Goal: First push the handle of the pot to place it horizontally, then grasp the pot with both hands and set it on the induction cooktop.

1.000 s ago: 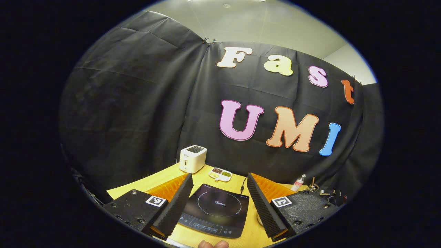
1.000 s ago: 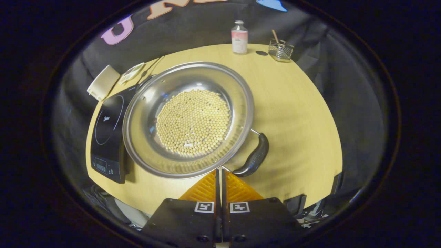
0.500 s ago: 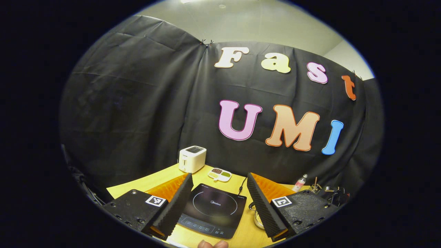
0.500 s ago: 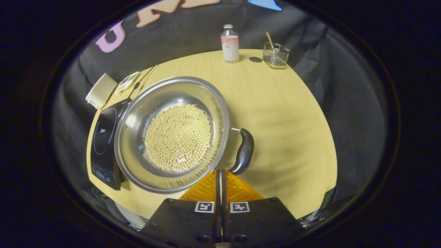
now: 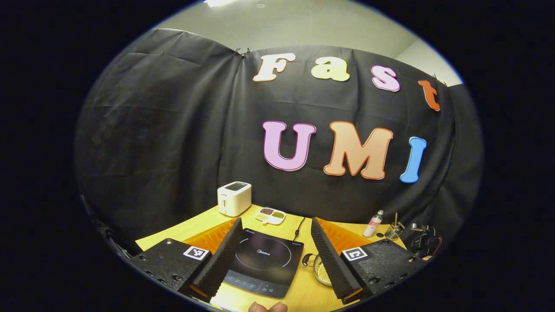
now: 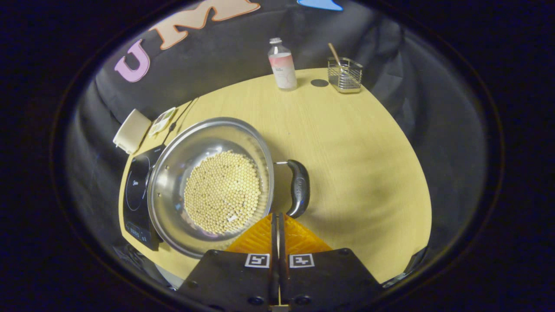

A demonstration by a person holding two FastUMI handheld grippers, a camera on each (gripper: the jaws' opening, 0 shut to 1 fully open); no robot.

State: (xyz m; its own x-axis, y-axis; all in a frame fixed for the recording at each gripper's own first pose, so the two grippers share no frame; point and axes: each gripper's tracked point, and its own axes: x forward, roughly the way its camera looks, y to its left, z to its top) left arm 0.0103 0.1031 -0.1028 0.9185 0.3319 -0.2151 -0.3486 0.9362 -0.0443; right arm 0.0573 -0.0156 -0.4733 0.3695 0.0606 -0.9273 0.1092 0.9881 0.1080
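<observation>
Steel pot [image 6: 208,182] of beans sits on the table [image 6: 355,151] just beside the cooktop [image 6: 135,195]. My right gripper [image 6: 277,219] is closed, empty, tips at its handle [image 6: 299,186]. Left gripper [image 5: 274,255] gapes wide, empty. Bottle [image 6: 282,65] and wire rack [image 6: 344,73] beyond the pot.

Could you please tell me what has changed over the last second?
The pot has turned: its handle swung from slanting to facing the right gripper, whose fingers stayed shut at the handle's near end. The left gripper stayed open over the cooktop.
</observation>
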